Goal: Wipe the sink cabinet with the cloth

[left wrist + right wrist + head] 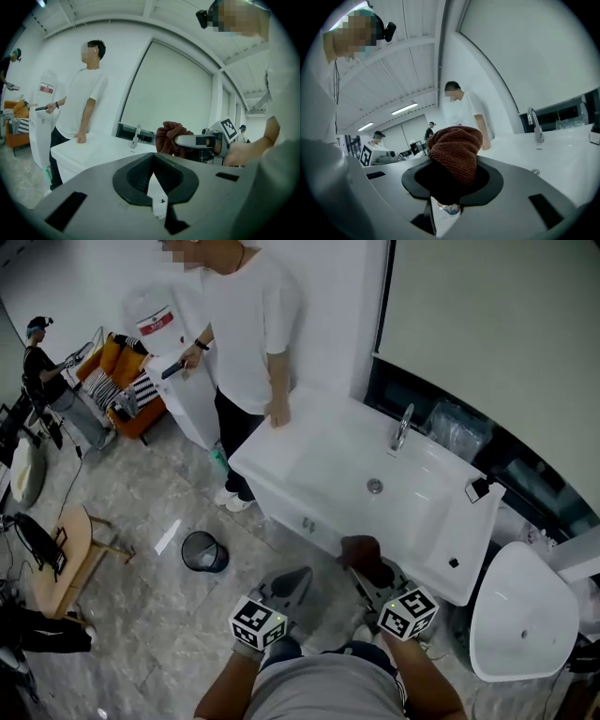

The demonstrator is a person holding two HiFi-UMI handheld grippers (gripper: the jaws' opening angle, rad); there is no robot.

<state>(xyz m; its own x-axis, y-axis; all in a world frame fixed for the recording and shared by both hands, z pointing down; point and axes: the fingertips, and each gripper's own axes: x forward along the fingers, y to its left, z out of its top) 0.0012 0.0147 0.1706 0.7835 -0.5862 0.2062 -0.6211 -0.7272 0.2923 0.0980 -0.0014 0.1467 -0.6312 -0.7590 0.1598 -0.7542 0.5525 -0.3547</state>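
Cloth position first: a rust-brown terry cloth point(455, 152), bunched into a rounded wad, is clamped between the jaws of the right gripper point(372, 575). Most of the fabric bulges out past the jaw tips. In the head view the cloth lies at the near front edge of the white sink cabinet point(305, 512), roughly level with the middle of the basin. No view confirms contact between fabric and cabinet.

The left gripper point(153, 176) has its jaws closed together with nothing between them. It is just beside the right gripper, on its left, over the grey marbled floor point(187, 512) in front of the cabinet and apart from it. In the left gripper view the cloth shows as a dark red lump at the tip of the right gripper.

The cabinet top carries a rectangular white basin with a round metal drain point(375, 486) and a curved chrome tap point(402, 426) at its back edge.

A person in a white T-shirt and dark trousers point(246, 320) stands at the far left corner, with one hand point(278, 414) resting on the countertop. A small round black waste bin point(203, 551) stands on the floor to the left of the cabinet, apart from both grippers. A white oval ceramic bowl point(520, 615) sits just beside the cabinet's right end.
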